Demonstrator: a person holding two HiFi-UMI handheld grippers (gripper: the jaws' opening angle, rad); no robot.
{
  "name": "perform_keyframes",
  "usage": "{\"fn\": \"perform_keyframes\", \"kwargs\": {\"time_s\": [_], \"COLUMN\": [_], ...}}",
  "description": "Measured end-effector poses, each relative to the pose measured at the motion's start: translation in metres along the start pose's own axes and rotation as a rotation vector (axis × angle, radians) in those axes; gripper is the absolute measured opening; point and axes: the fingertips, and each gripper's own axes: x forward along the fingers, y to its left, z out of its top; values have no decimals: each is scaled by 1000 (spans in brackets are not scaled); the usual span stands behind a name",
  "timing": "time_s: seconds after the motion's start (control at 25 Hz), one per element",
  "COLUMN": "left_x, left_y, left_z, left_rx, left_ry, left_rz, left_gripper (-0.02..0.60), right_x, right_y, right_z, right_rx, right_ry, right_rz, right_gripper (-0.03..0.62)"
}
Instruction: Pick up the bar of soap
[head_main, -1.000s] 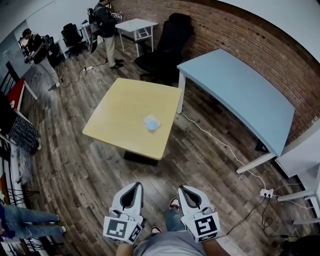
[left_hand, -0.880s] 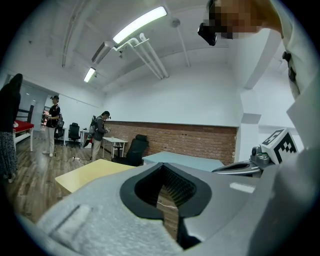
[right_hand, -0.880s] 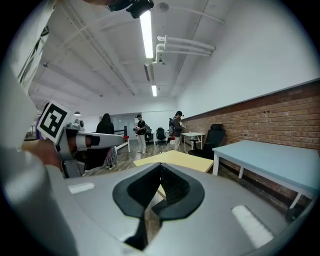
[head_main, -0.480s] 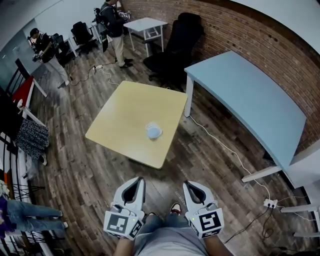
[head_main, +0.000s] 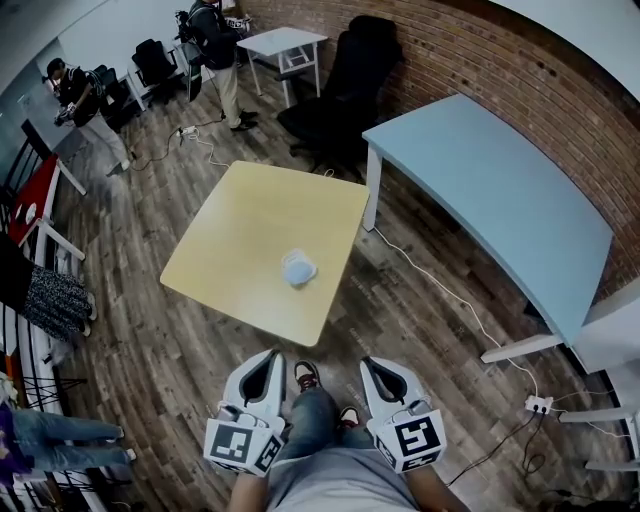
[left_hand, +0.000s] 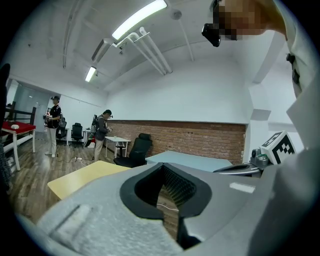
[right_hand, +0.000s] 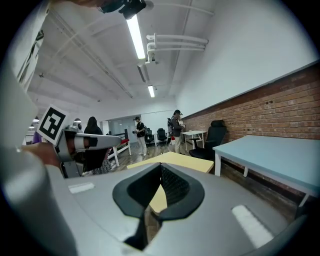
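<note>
A pale, bluish-white object that looks like the bar of soap (head_main: 299, 269) lies on the square yellow table (head_main: 250, 230), near its front right edge. Both grippers are held low by the person's waist, well short of the table. My left gripper (head_main: 268, 357) has its jaws together with nothing between them. My right gripper (head_main: 372, 364) is likewise shut and holds nothing. In the left gripper view the yellow table (left_hand: 85, 175) shows ahead past the closed left gripper (left_hand: 166, 170). In the right gripper view the yellow table (right_hand: 175, 159) lies beyond the closed right gripper (right_hand: 161, 169).
A long light-blue desk (head_main: 500, 190) stands to the right by the brick wall. A black office chair (head_main: 340, 80) and a small white table (head_main: 285, 42) stand behind the yellow one. People (head_main: 215, 50) stand at the far left. A cable and power strip (head_main: 537, 404) lie on the floor at right.
The table and soap have come nearer to the grippers. The person's leg and shoe now show between the two grippers. Both grippers stay shut.
</note>
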Motion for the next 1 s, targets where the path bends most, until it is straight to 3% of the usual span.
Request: {"fn": "perform_keyframes", "kwargs": {"time_s": [0.4, 1.0], "left_x": [62, 144], "left_y": [39, 132], "left_z": [8, 10], "left_rx": [1, -44], "left_ry": [16, 64], "left_rz": [-32, -93], "left_gripper": [4, 4], "right_x": [65, 189], "right_y": [-24, -33], "right_z": [17, 39], "right_rx": [-9, -24], "right_ry": [25, 81], "right_rz": [-10, -36], "right_gripper": [3, 3]}}
